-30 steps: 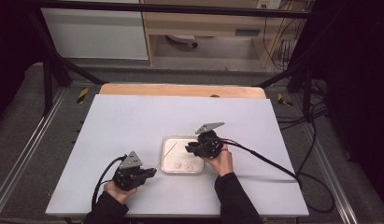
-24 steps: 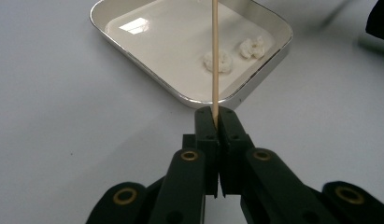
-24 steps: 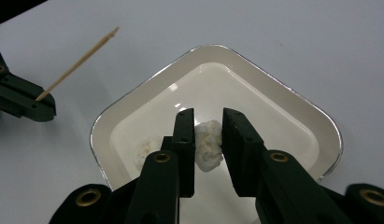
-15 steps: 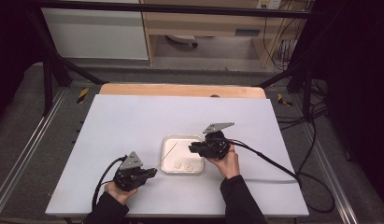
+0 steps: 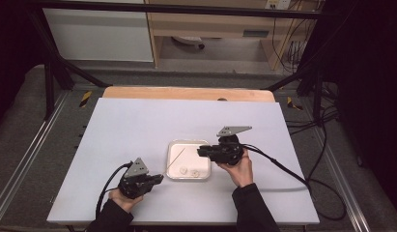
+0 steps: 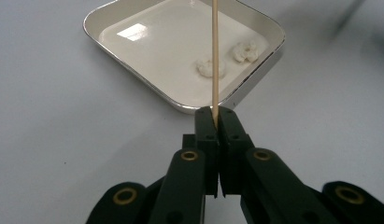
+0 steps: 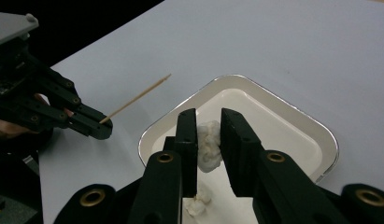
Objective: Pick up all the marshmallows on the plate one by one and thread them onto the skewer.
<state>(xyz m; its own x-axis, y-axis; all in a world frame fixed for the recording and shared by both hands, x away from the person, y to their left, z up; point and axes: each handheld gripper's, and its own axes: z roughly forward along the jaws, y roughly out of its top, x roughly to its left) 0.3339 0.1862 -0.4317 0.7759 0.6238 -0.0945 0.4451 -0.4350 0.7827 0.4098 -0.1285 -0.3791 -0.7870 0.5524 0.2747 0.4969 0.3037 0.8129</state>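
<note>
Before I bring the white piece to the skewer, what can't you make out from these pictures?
- Right gripper view: the far side of the white piece is hidden by the right gripper.
- Left gripper view: the skewer tip is cut off by the top edge.
- High view: pieces in the tray are too small to identify.

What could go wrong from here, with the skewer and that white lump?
1. The right claw pinches a soft white lump lifted above the tray; it could squash or slip out.
2. The left claw grips the thin skewer by its very end, so it may pivot or miss when pushed into the lump.
3. The two lumps in the tray could be knocked.
</note>
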